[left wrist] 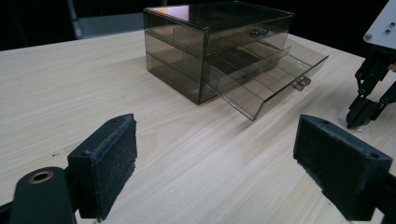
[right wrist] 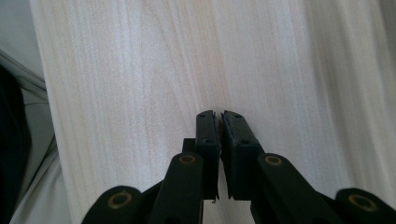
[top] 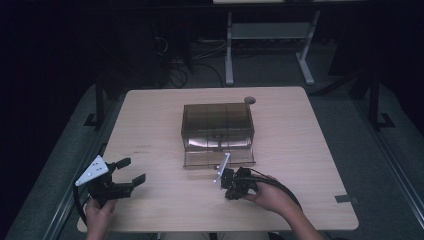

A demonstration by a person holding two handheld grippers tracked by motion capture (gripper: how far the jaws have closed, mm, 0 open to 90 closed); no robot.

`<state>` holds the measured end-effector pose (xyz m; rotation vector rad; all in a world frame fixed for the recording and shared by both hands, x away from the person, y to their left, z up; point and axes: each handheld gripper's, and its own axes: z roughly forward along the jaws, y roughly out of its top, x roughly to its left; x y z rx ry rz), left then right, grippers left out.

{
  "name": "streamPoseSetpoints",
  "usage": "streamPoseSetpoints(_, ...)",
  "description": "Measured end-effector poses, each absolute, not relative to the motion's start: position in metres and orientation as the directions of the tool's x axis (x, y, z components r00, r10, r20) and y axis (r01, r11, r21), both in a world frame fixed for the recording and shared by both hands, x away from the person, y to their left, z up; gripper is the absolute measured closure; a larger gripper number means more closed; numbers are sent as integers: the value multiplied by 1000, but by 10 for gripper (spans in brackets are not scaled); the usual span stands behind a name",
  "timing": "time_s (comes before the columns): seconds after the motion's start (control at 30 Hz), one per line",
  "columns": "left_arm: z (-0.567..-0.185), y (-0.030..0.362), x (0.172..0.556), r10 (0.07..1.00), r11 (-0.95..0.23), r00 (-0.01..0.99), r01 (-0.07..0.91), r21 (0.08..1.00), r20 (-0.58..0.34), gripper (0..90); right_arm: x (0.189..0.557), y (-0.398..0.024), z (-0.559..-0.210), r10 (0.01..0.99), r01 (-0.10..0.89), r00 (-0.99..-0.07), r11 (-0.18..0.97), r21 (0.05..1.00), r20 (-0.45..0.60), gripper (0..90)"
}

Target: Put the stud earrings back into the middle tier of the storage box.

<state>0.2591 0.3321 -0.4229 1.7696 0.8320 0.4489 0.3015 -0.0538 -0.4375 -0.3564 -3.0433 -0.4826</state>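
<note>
While the lower drawer [top: 219, 159] of the smoky clear drawer box [top: 218, 125] stands pulled out toward the near edge, nothing shows inside it; the upper drawer [left wrist: 243, 44] sits flush. Box is at mid-table, slightly far of centre.

Right gripper [top: 231, 184] lies low over the wood just near-right of the open drawer, tips pointing at the table. Jaws clenched together; right gripper view shows the pads [right wrist: 208, 128] meeting with only a sliver between. A speck at the tips in the left gripper view may be something tiny pinched there; too small to tell.

Left gripper [top: 131, 172] at near left, well apart from the box, jaws spread wide, empty.

Judgement: opening step done; whether a small item goes in, or the drawer is to be pushed shut, remains.

Surface: pale wood-grain table [top: 150, 115], rounded corners, cable grommet [top: 249, 100] at far edge. Room: dark, grey floor, white desk frame [top: 270, 45] and loose cables [top: 175, 70] beyond.
</note>
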Motion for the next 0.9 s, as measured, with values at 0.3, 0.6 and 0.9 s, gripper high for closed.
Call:
streamPoseSetpoints(0.3,-423,332,259,724,-174,683,316,933,-96,129,305,-62,-424,234,245,-970,905,347,73,848)
streamPoseSetpoints(0.6,-423,331,260,722,-180,685,316,932,-93,129,315,-75,-409,258,264,-964,879,398,70,848)
streamPoseSetpoints(0.9,-423,331,261,725,-171,681,320,932,-101,129,327,-84,-393,273,277,-959,861,427,73,848)
